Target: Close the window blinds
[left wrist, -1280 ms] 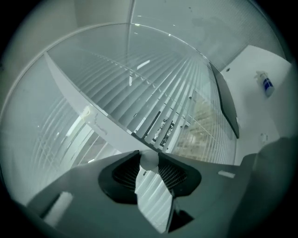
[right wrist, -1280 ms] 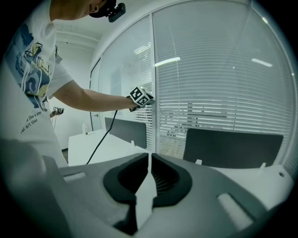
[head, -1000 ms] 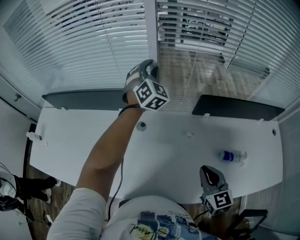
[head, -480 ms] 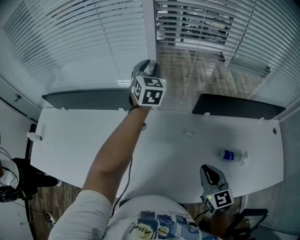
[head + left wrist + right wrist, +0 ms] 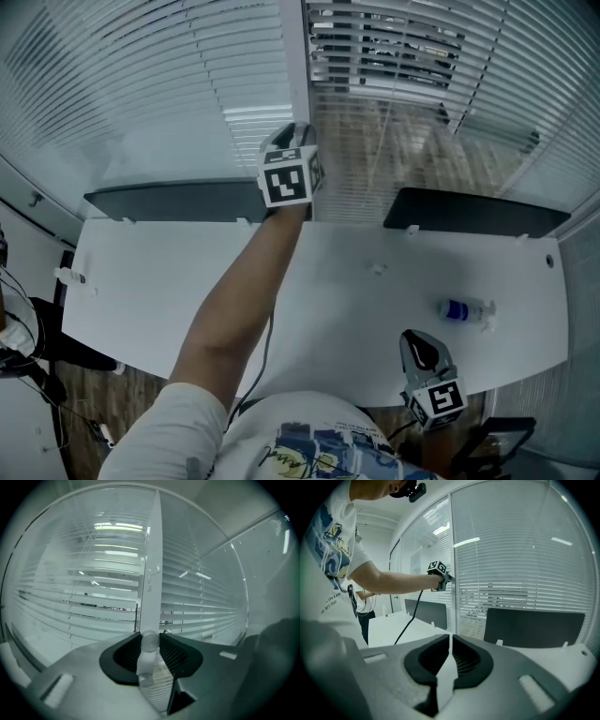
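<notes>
The left tongs are raised on an outstretched arm to the white post between the two blinds; the head view shows only their marker cube and back there, not what they hold. The left gripper view does: the tongs are clenched on a pale round wand that stands upright between the pads, right in front of the post, with slats to either side. In that view a thin dark band shows between slats at mid-height; in the head view the left blind reads mostly pale, while the right one has dark gaps among its upper slats.

The right tongs sit low at the near edge of the desk, close to the person's body; the right gripper view shows them closed with only a sliver between the pads, and nothing in them. That view also takes in the left tongs from the side, level with the post and above the dark screens; the head view alone shows the small bottle lying on the desk, near the right tongs.
</notes>
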`<act>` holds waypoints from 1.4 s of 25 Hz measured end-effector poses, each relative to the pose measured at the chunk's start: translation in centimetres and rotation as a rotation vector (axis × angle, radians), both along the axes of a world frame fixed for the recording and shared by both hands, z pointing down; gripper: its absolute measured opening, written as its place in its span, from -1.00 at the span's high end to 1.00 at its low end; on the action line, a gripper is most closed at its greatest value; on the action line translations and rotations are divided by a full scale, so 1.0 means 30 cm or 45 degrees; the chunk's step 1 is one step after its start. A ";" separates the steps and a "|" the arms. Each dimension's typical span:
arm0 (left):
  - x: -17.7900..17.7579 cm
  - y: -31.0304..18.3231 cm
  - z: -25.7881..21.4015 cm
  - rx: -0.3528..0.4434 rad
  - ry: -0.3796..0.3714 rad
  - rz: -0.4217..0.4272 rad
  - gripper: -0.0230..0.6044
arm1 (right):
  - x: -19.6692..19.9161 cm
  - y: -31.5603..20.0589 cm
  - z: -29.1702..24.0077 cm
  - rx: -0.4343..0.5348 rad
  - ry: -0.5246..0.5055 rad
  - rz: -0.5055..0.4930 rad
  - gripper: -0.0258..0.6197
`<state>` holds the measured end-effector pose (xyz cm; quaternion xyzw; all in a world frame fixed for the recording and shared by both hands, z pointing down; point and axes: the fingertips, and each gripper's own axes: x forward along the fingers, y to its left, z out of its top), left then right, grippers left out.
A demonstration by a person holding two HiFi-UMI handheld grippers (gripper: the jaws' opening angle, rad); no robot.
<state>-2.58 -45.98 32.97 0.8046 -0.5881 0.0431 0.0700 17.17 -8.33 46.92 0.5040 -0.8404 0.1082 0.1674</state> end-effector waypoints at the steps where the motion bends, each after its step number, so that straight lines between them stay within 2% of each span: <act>1: -0.001 0.001 0.001 -0.006 0.018 0.001 0.53 | 0.000 0.001 0.001 0.000 -0.001 -0.001 0.88; 3: -0.001 0.004 0.001 -0.005 0.028 0.006 0.52 | 0.000 0.005 0.001 -0.001 0.003 -0.002 0.88; 6: -0.001 0.007 -0.002 0.023 -0.012 0.021 0.51 | 0.002 0.007 -0.002 0.002 0.006 0.000 0.88; 9: -0.002 0.009 -0.003 0.056 -0.097 0.017 0.48 | 0.006 0.007 -0.003 0.005 0.009 0.004 0.88; 13: -0.003 0.028 0.002 0.109 -0.255 0.020 0.37 | 0.005 0.007 -0.007 0.010 0.004 0.003 0.88; 16: 0.014 0.055 0.012 0.155 -0.432 0.055 0.37 | 0.004 0.007 -0.009 0.009 0.004 0.002 0.88; 23: 0.050 0.089 0.015 0.329 -1.002 0.142 0.37 | 0.006 0.009 -0.013 0.011 0.004 0.005 0.88; 25: 0.052 0.087 0.016 0.368 -1.134 0.158 0.37 | 0.006 0.012 -0.012 0.009 0.004 0.004 0.88; 30: 0.060 0.068 0.029 0.416 -1.389 0.204 0.37 | 0.003 0.008 -0.014 0.012 0.003 0.002 0.88; 35: 0.061 0.042 0.040 0.426 -1.546 0.239 0.37 | 0.006 0.012 -0.014 0.010 0.005 0.006 0.88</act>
